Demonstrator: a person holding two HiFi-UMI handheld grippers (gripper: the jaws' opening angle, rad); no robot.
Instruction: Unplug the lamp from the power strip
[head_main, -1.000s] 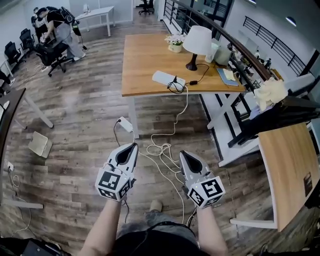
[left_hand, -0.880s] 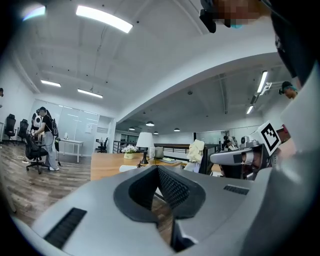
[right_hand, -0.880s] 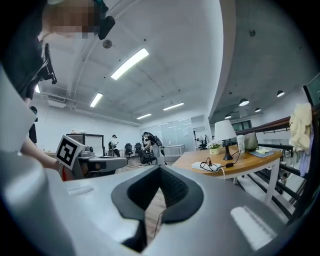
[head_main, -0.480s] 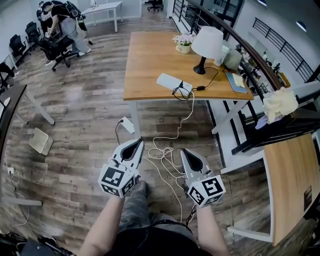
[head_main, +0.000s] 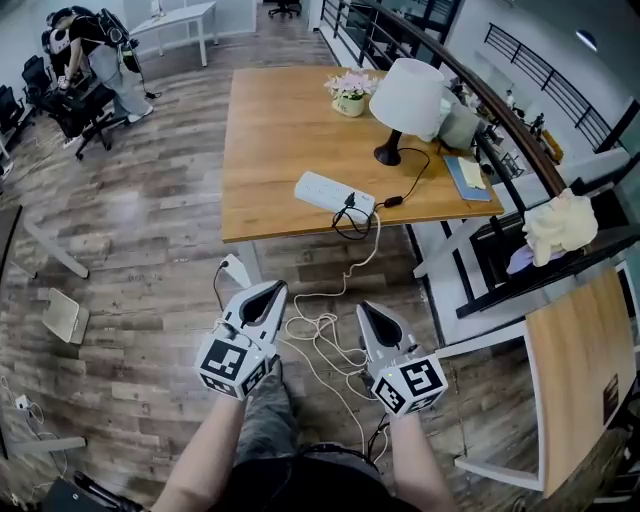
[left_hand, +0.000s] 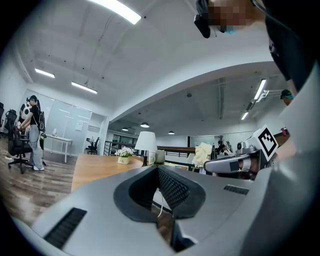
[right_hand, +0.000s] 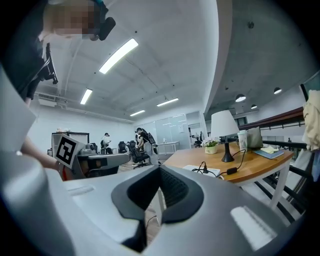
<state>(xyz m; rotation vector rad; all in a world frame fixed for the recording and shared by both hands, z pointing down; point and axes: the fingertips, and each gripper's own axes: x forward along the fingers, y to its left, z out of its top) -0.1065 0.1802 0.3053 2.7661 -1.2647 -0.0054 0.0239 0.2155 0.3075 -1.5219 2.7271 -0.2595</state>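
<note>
Nearest: your left gripper (head_main: 268, 291) and right gripper (head_main: 366, 310) are out in front of you, side by side but apart, both pointing level toward the table. Each has its jaws pressed together with nothing between them. That suits carrying, since nothing within reach needs taking hold of.

Floor, just beyond the tips: a loose tangle of white cable (head_main: 322, 332), with a white plug block (head_main: 233, 268) lying near the table leg. One strand climbs to the table edge, so this is probably the strip's own supply lead. Mind your feet there.

Table (head_main: 270, 150): the power strip (head_main: 333, 192) lies angled near the front edge. A black plug (head_main: 350, 202) sits in it toward its right end, with slack black cord looped beside it. That cord runs past a small black inline block (head_main: 391, 201) to the foot of the lamp (head_main: 408, 95). The lamp stands upright behind the strip, toward the table's right side. The black plug is therefore your target, and it is not yet pulled.

Judgement for the approach: your right gripper is on the plug's side. The left could pin the strip so it neither lifts nor slides when you pull. Both sets of jaws must spread first.

Farther: a flower pot (head_main: 349, 97) just beside the lamp. A person (head_main: 95, 58) stands by chairs in the far corner, well apart from your work.
</note>
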